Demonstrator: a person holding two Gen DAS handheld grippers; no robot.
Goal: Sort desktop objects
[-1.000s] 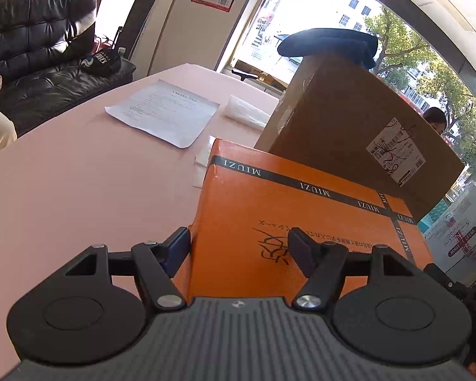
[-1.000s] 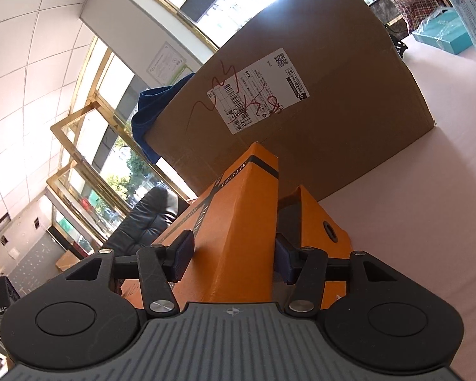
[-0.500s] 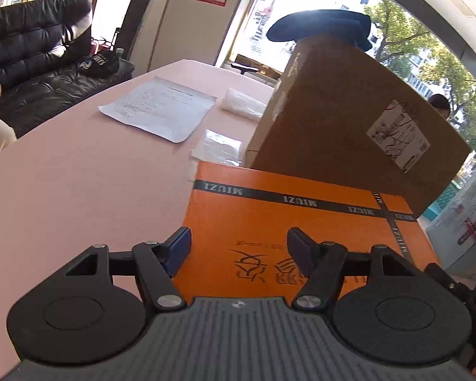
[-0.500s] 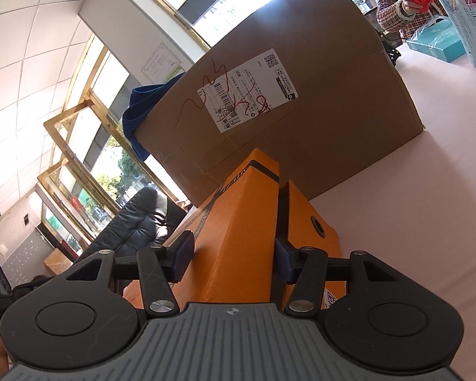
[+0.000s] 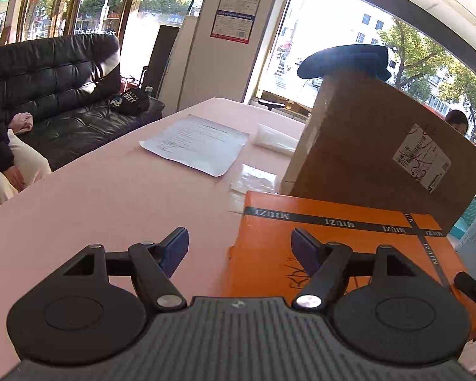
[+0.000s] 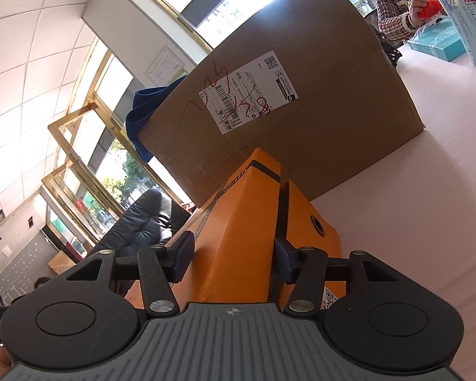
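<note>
An orange box (image 5: 349,238) with black bands lies flat on the pink table (image 5: 111,206), its far edge against a big brown carton (image 5: 365,146). My left gripper (image 5: 239,249) is open at the box's near left corner. One blue pad hovers over the lid and the other stands over bare table, apart from the box. In the right wrist view, my right gripper (image 6: 233,255) is shut on the end wall of the orange box's (image 6: 247,222) lid, with one pad in the slit between lid and base. The carton (image 6: 301,146) fills the view behind.
A printed sheet (image 5: 196,143) and two clear plastic bags (image 5: 254,181) lie left of the carton. A dark blue cloth (image 5: 342,60) sits on top of it. A black sofa (image 5: 63,95) with a seated person is at the left. A teal box (image 6: 438,43) and another person (image 6: 399,9) are far right.
The orange box has come down from a tilt to lie flat by the carton. My left gripper has slid left off it. The right gripper's hold is unchanged.
</note>
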